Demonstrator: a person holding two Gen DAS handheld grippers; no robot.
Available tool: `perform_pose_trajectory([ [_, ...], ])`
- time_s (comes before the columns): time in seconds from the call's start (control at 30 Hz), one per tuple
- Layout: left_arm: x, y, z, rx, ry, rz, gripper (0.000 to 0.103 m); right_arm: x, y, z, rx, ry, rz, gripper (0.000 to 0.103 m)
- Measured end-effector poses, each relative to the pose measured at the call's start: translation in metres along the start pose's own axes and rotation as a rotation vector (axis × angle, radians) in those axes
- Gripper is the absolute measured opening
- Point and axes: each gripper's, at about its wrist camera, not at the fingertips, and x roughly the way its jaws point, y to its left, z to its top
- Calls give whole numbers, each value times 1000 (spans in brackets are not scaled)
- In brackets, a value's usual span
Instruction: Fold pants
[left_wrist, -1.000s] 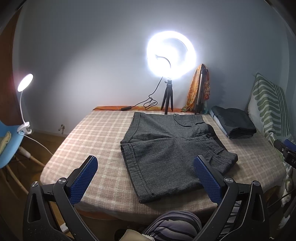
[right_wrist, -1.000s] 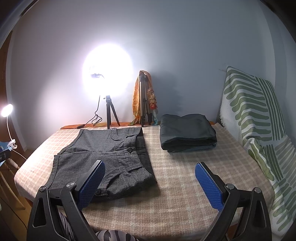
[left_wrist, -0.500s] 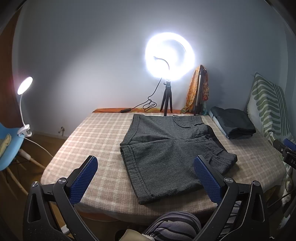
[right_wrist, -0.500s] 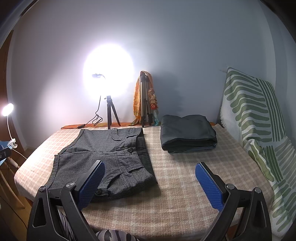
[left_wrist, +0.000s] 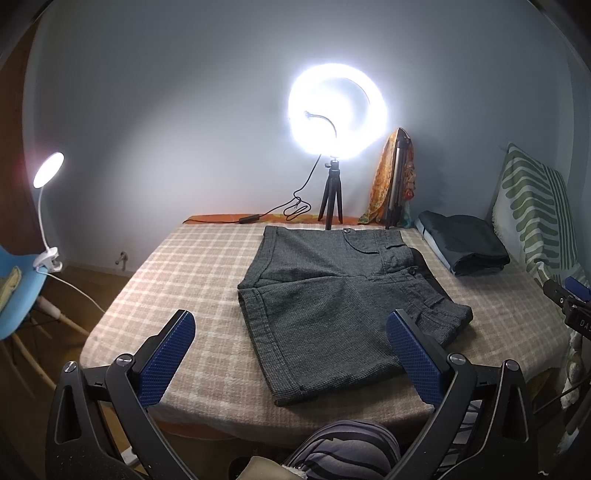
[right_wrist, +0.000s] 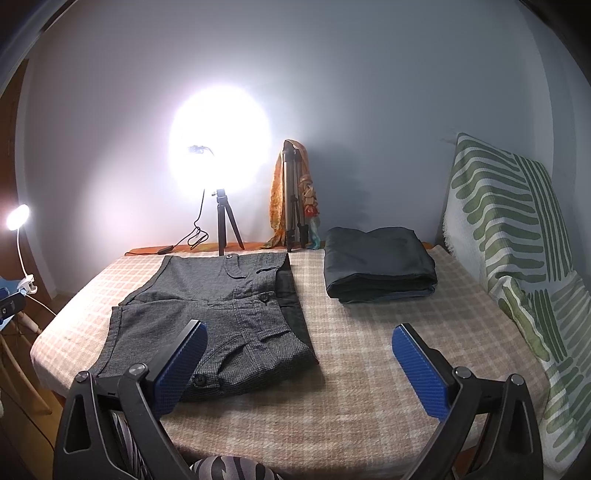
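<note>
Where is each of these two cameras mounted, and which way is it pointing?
Left wrist view: sits on the left gripper, looking forward over the bed at the grey shorts; its two open blue fingers and the person's striped knee show.
Right wrist view: sits on the right gripper, further right, looking at the plaid bedcover and the folded dark garment; its open fingers show.
Both share the shorts, the ring light, the folded garment and the striped pillow.
</note>
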Motion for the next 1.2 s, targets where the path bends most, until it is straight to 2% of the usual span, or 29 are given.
perform_pose_trajectory([
  [0.7,12,4,-4,-16,22,-7,103,5,-2,-4,26,7,44,100],
  [0.83,18,5,-5,13,29,-18,103,11,-4,-4,36,16,59,98],
  [0.9,21,6,-5,28,32,-29,103,14,-3,-3,17,22,57,98],
  [0.97,25,11,-6,36,40,-93,103,19,-3,-3,-5,31,62,97],
  [1.03,33,21,-8,8,67,-176,103,25,-4,-3,-27,43,66,94],
  [1.07,36,25,-9,-4,77,-189,103,29,-5,-4,-35,53,77,93],
  [1.13,43,31,-13,-9,91,-186,103,39,-5,-5,-58,82,128,83],
  [1.2,50,34,-18,28,102,-157,102,50,-4,-8,-99,118,146,79],
])
